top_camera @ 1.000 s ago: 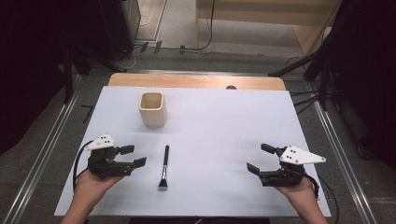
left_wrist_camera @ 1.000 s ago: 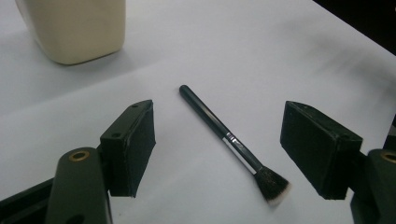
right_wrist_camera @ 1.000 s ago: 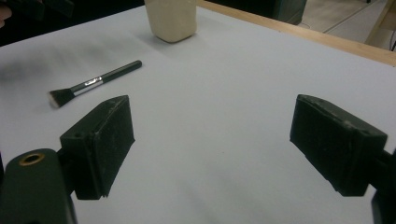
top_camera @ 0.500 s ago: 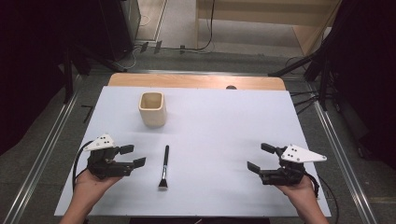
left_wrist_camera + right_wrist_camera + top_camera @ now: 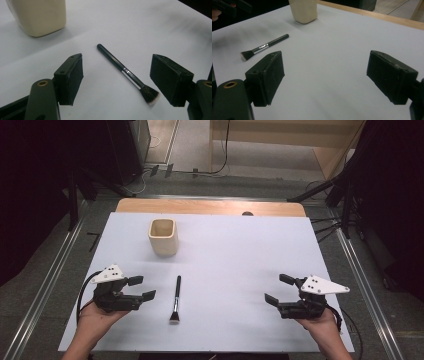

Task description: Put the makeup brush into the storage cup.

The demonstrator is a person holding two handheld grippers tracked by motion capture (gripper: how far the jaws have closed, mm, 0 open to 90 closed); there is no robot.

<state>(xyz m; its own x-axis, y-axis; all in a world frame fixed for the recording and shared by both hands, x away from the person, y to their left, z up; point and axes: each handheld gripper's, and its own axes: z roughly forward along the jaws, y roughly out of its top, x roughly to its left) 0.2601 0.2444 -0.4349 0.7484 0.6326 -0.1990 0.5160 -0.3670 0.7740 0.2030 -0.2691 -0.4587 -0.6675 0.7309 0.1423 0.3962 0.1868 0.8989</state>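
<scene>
Both grippers [image 5: 142,287] [image 5: 279,288] unmoved since before.

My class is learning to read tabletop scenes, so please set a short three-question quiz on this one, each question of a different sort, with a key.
1. True or false: the brush lies flat on the white table with its bristles toward the person.
2. Which gripper is nearer the brush? A) left gripper B) right gripper
3. Fill in: the cream cup stands ______ on the table, beyond the brush's handle tip.

Key
1. True; the handle tip points toward the cup.
2. A; the brush lies just beside it, untouched.
3. Upright; its open mouth faces up and nothing shows inside.
</scene>
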